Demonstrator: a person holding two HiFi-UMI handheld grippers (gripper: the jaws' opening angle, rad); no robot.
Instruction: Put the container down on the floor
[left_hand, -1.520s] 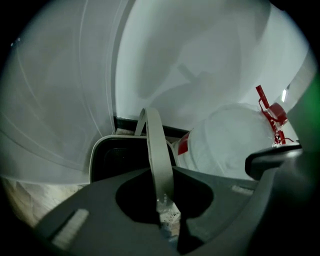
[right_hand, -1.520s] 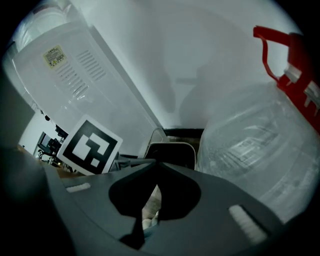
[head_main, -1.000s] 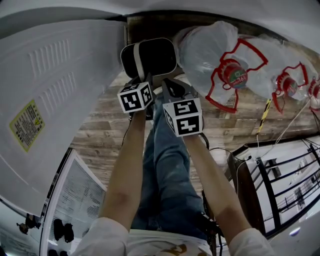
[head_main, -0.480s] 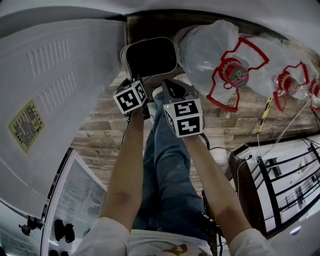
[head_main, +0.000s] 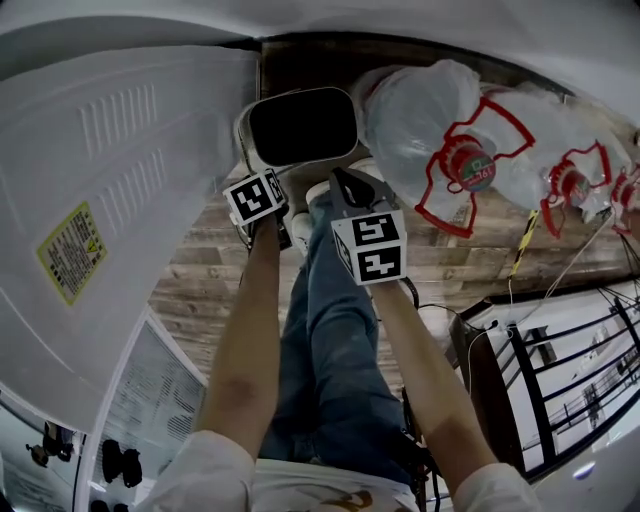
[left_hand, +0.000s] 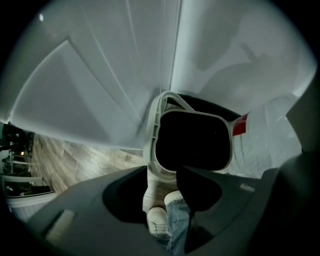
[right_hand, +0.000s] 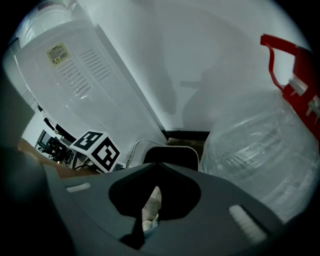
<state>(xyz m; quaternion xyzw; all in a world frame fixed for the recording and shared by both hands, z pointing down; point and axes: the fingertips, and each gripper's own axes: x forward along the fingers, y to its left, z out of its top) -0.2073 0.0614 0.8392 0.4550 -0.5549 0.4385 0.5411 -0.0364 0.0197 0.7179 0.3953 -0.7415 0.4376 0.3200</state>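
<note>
The container (head_main: 300, 125), a white bin with a dark inside, stands upright on the wood floor between a white appliance and a big water bottle. It fills the middle of the left gripper view (left_hand: 192, 140) and peeks over the jaws in the right gripper view (right_hand: 170, 155). My left gripper (head_main: 258, 190) hovers just short of its near left rim, its jaws (left_hand: 162, 172) open and empty. My right gripper (head_main: 348, 182) hangs beside it over the person's legs, jaws (right_hand: 155, 167) shut on nothing.
A tall white appliance (head_main: 110, 170) walls the left side. Large clear water bottles with red handles (head_main: 430, 110) lie right of the container, touching or nearly so. The person's jeans (head_main: 330, 330) and white shoes (left_hand: 157, 220) are below the grippers. A dark rack (head_main: 560, 370) stands at right.
A white handle that stood across the container's mouth has dropped out of sight. The left gripper has drawn back from the rim. The right gripper has barely moved.
</note>
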